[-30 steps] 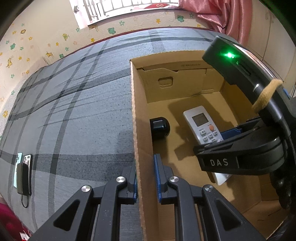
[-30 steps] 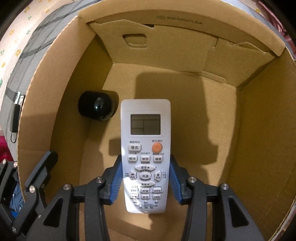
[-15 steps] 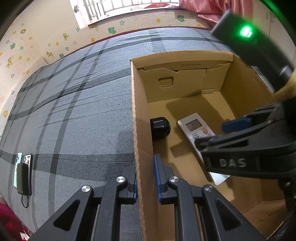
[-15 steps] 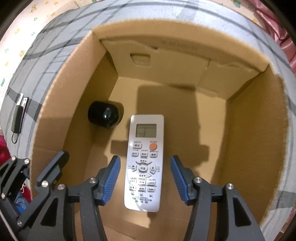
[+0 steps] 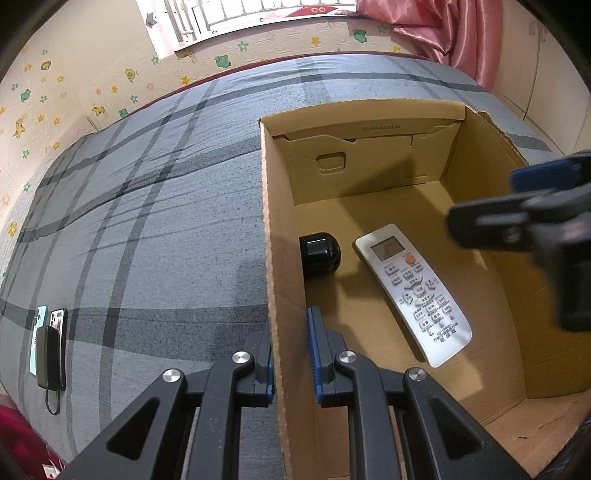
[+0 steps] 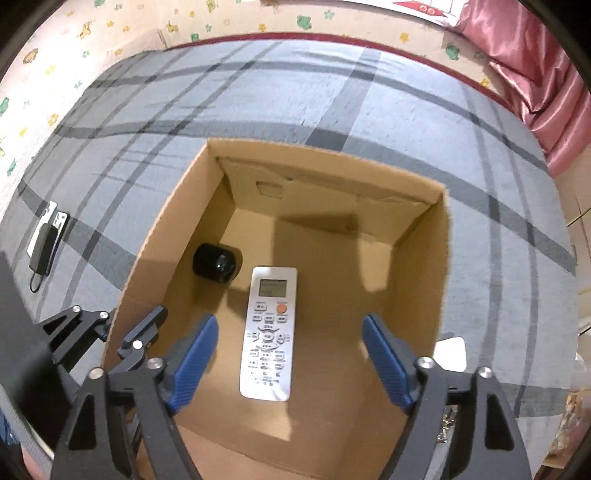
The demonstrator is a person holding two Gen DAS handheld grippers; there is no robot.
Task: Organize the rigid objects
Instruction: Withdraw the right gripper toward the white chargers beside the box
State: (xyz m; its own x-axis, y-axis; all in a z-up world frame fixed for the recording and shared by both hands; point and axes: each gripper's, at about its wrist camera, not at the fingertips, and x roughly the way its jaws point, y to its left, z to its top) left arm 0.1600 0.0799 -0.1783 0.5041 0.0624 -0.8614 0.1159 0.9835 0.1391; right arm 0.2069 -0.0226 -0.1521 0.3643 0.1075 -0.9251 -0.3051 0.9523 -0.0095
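An open cardboard box point(image 5: 280, 229) point(image 6: 162, 236) stands on a grey plaid bed. A white remote control point(image 5: 413, 291) point(image 6: 269, 332) lies flat on the box floor beside a black round object point(image 5: 319, 253) point(image 6: 217, 263). My left gripper point(image 5: 291, 354) is shut on the box's left wall; it also shows in the right wrist view point(image 6: 114, 332). My right gripper point(image 6: 290, 362) is open and empty, raised above the box over the remote; it appears blurred in the left wrist view point(image 5: 535, 206).
Two phones and a black power bank with a cable point(image 5: 50, 343) point(image 6: 46, 240) lie on the bed left of the box. A wall with stickers and a pink curtain point(image 5: 443, 29) stand behind the bed. A white item point(image 6: 448, 352) lies right of the box.
My right gripper let go of the remote, opened wide and rose up out of the box. The remote now lies on the box floor. My left gripper kept its grip on the wall.
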